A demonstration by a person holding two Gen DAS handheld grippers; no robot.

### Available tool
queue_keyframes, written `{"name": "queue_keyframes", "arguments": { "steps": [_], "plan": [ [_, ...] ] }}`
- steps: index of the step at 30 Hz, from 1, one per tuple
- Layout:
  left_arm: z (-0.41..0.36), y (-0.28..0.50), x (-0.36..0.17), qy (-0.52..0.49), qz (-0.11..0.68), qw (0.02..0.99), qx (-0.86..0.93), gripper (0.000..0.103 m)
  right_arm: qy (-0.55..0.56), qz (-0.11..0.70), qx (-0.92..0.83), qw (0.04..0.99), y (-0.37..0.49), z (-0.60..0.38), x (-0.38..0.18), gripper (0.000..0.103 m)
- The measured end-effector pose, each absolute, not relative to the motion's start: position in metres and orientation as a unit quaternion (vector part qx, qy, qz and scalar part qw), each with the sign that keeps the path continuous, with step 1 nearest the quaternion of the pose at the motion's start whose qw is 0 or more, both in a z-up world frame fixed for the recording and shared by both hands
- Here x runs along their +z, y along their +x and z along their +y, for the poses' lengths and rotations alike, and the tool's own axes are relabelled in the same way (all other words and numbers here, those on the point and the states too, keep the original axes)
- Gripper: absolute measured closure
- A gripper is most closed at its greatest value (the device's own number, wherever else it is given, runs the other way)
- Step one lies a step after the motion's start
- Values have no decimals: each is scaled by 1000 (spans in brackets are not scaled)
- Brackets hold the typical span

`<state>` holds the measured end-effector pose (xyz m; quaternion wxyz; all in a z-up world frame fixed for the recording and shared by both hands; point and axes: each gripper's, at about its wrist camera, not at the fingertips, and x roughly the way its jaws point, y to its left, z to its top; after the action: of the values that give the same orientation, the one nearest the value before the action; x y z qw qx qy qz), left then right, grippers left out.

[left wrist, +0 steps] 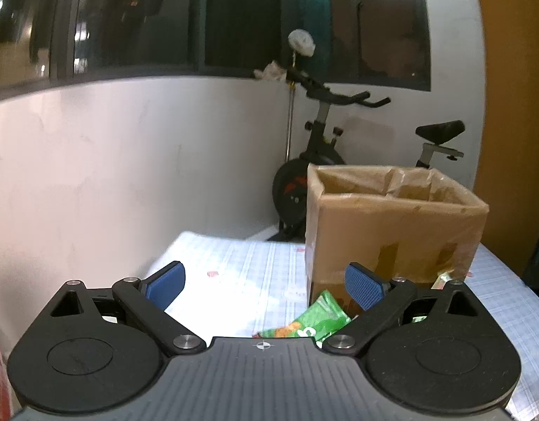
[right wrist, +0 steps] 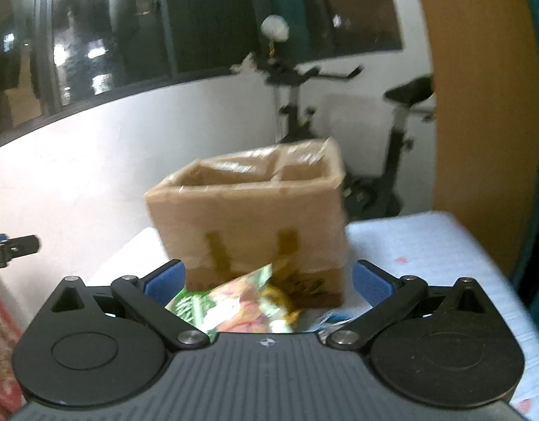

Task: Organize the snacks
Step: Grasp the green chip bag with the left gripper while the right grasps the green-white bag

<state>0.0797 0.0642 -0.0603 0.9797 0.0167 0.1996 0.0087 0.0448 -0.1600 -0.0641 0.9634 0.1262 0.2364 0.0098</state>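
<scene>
- The surface [left wrist: 234, 273] is covered with a pale cloth — light blue-white with a fine check pattern and some small red marks.
- A brown cardboard box [left wrist: 392, 231] stands upright on it, open at the top, lined with clear plastic, with tape strips on its front wall.
- Just in front of the box lie snack packets — a green packet [left wrist: 315, 319] and, in the blurred right wrist view, a colourful packet [right wrist: 234, 305].
</scene>
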Motion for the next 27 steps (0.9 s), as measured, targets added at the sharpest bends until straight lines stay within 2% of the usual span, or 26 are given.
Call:
{"name": "queue_keyframes", "arguments": {
  "steps": [9,20,27],
  "plan": [
    [75,101,-103,4,251,968,7,4,149,304,22,941,60,-136,-123,0],
    [75,103,-128,-4,278,961,-7,4,225,368,31,902,80,-137,-155,0],
    [72,104,-134,1,279,960,-23,5,259,352,22,899,101,-146,-155,0]
  ]
}}
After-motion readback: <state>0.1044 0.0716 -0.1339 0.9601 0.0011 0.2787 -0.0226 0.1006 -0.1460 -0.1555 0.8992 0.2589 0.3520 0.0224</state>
